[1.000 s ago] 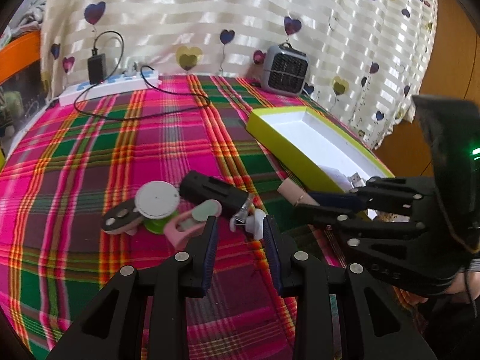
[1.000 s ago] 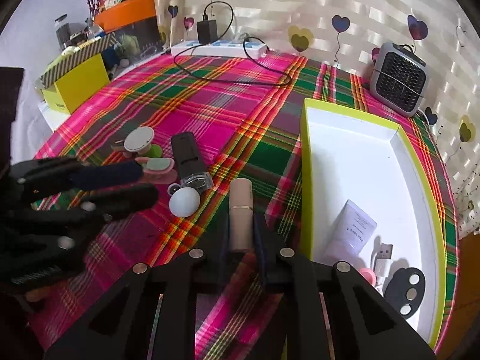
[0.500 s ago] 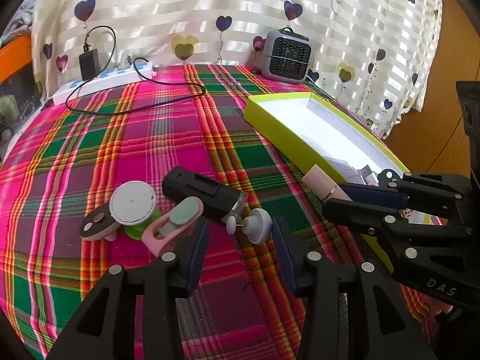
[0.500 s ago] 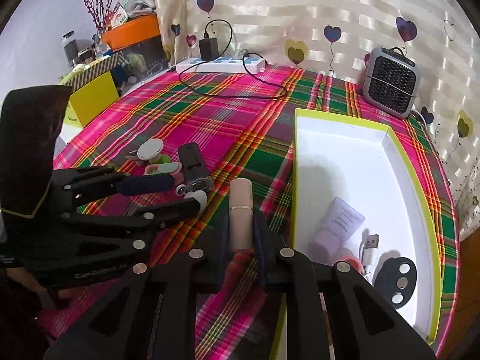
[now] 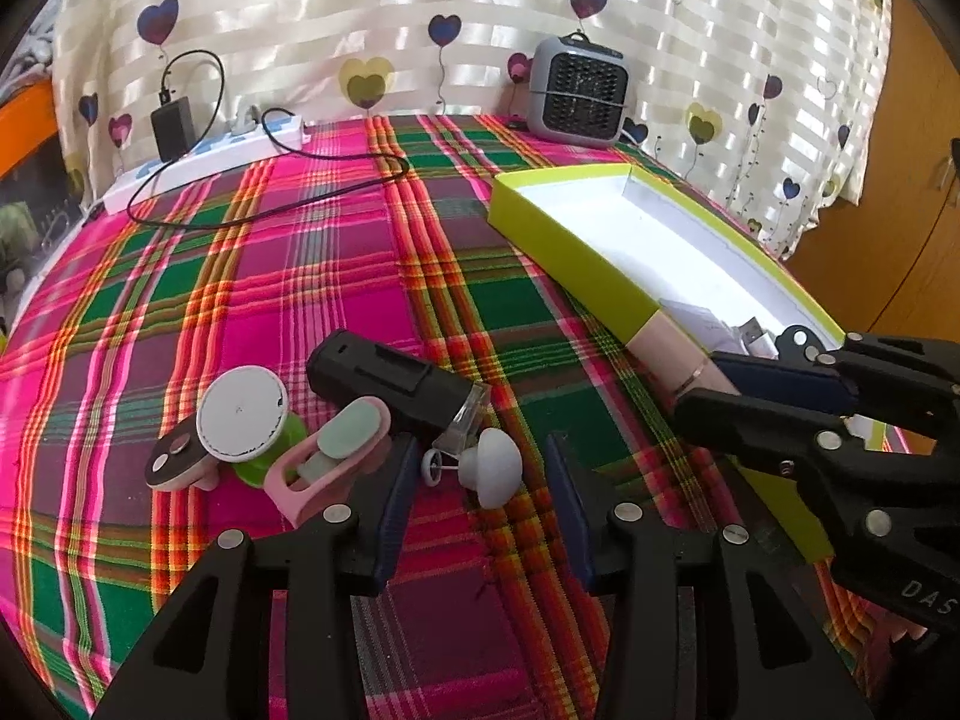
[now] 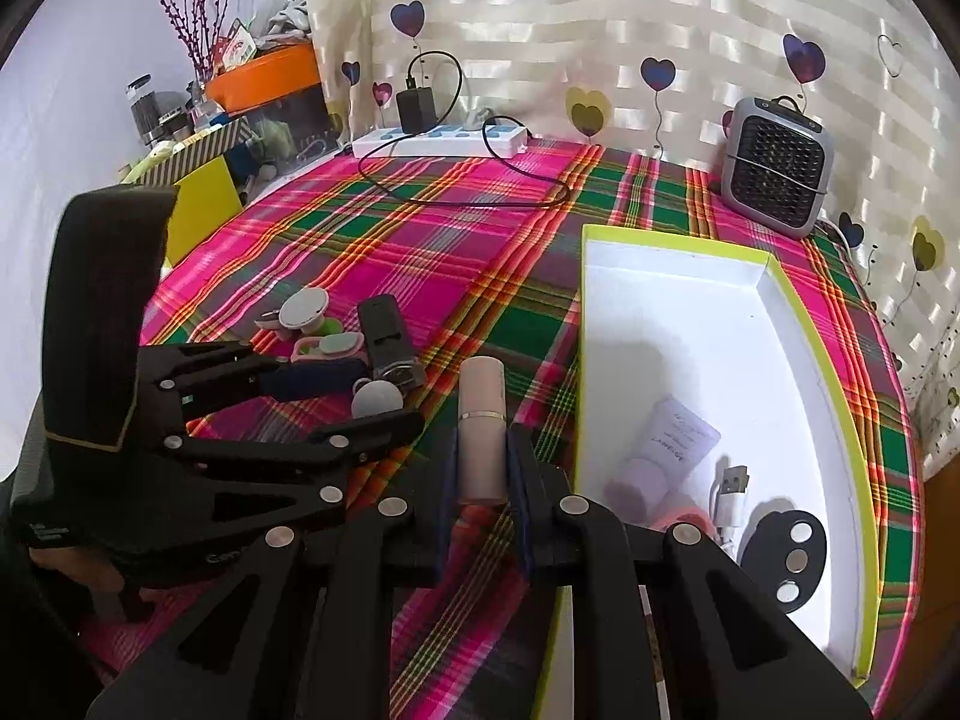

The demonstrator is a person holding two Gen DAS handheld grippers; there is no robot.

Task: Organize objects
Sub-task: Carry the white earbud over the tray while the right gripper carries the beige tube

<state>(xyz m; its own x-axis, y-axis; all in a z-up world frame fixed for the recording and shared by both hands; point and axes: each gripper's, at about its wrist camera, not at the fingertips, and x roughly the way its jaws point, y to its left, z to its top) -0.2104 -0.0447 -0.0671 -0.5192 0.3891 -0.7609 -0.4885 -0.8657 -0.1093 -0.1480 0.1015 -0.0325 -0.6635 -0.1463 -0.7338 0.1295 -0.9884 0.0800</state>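
The right gripper (image 6: 483,468) clamps a pale pink tube (image 6: 482,420) just at nine o'clock of the lime-edged box (image 6: 852,450), whose white floor lies bare toward twelve. The left gripper (image 5: 477,480) stands released, jaws wide and lately opened, with the white mushroom-shaped knob (image 5: 495,468) lying loose between them on the plaid cloth (image 5: 336,276), which runs bare toward twelve.

Both wrist views oblique, near; share tablecloth (image 5: 336,276).
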